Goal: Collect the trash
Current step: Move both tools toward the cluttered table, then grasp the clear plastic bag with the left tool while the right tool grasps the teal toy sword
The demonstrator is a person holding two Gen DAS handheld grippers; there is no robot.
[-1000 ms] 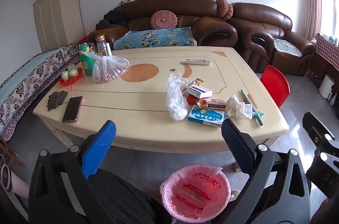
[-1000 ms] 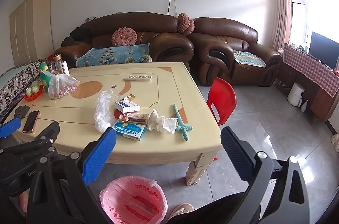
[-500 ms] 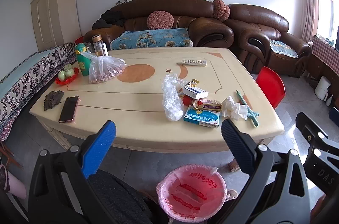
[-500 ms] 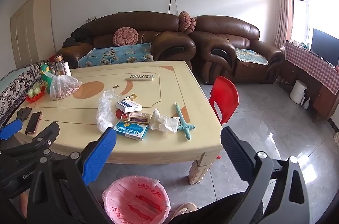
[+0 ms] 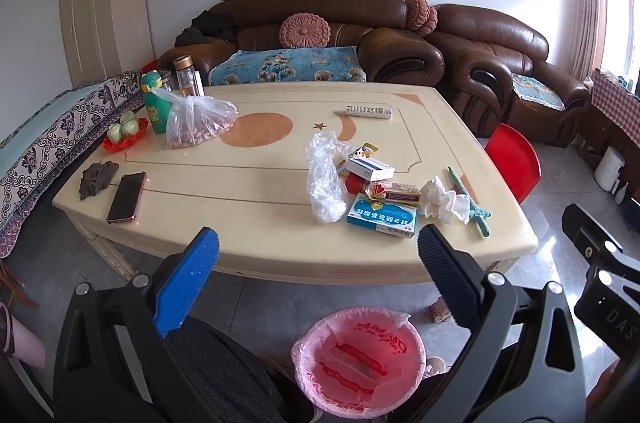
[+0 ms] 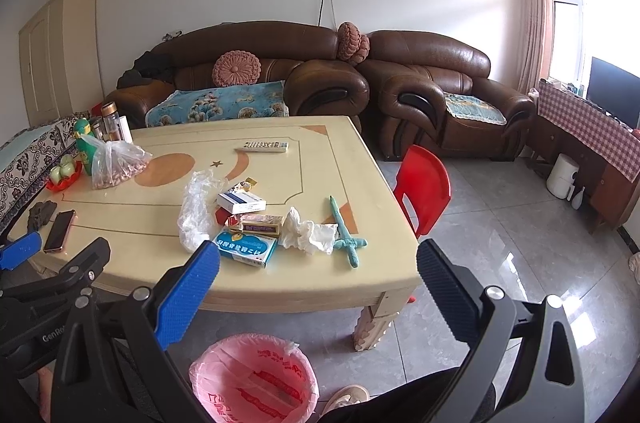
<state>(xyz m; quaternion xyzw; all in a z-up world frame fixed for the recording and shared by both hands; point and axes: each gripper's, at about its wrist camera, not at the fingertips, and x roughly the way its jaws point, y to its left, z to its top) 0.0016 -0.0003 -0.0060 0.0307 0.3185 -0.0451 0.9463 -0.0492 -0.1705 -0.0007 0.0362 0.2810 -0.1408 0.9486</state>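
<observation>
Hovering wide open and empty, the left gripper (image 5: 318, 257) and right gripper (image 6: 318, 269) are facing trash (image 6: 308, 233) on the table (image 6: 304, 287) above the bin (image 6: 256, 379)

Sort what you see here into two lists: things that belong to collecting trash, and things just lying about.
Belonging to the job:
- crumpled white tissue
- crumpled clear plastic bag
- blue-and-white cardboard box
- pink-lined round bin

Just lying about:
- black smartphone
- white remote control
- green drinks bottle
- red plastic chair
</observation>
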